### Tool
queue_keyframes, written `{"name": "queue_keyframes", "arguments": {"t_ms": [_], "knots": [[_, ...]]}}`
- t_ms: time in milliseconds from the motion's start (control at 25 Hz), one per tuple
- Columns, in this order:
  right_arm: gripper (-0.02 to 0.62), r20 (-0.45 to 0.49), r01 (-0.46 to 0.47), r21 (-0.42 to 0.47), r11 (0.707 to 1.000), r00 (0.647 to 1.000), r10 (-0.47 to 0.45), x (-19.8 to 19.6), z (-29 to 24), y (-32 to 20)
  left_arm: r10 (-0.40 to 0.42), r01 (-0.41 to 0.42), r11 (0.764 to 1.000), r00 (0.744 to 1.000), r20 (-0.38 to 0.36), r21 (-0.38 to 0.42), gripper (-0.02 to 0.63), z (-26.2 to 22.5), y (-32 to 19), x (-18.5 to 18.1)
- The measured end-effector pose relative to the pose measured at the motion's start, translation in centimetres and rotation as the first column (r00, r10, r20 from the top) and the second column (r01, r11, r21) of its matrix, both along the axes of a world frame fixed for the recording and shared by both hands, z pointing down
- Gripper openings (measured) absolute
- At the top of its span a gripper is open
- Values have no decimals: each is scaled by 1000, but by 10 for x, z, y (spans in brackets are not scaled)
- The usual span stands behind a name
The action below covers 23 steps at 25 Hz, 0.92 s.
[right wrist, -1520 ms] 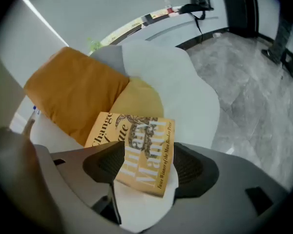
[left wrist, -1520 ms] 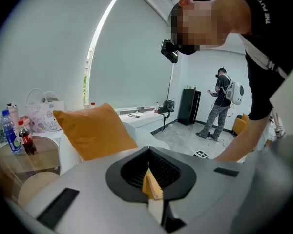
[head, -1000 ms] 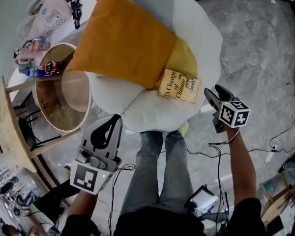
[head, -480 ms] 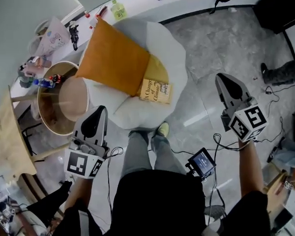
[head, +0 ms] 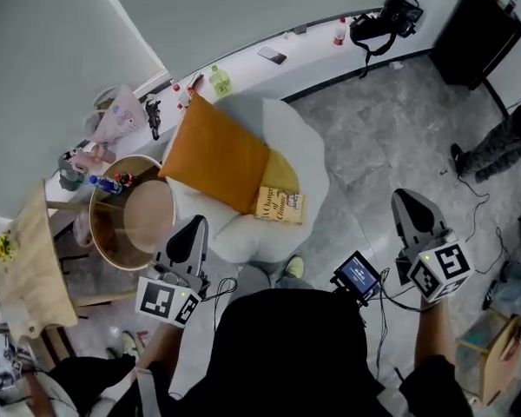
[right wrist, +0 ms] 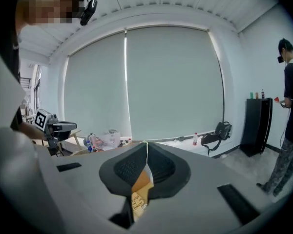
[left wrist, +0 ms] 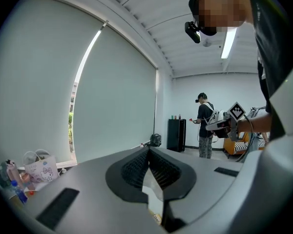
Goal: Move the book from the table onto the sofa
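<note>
1. Evidently delivered, the book (head: 280, 205) lies flat on the sofa (head: 300, 137) at frame centre, just beside the orange pillow (head: 215, 155).
2. Left gripper (head: 189, 235) and right gripper (head: 413, 210), lower frame, are closed and empty, probably because nothing remains to carry.

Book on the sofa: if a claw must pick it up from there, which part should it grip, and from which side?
Probably the long edge facing the front of the sofa, coming in from that side. The book lies flat, cover up. Its far-left corner is against the orange cushion, while the near edge sits free on soft padding.
</note>
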State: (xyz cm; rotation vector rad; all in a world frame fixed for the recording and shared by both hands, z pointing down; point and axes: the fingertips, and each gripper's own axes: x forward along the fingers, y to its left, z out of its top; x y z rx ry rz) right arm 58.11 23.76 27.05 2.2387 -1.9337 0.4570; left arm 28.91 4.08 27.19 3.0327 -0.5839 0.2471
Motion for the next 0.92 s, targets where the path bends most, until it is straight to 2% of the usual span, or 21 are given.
{"name": "queue_keyframes", "arguments": {"t_ms": [120,400,920], "knots": [[20,28,-26,50,998,999,24,4,-10,9,-19,19,1000,1000,-12,13,13,-7,4,-7],[20,-12,-3,78,997,1000,4,2,-22,2,-51,52,999,998,-49,17,12,-14,5,-12],[20,-30,6,96,995,1000,-3,3,-21,-4,-22,24,999,998,-56,32,12,-15,9,-1]]}}
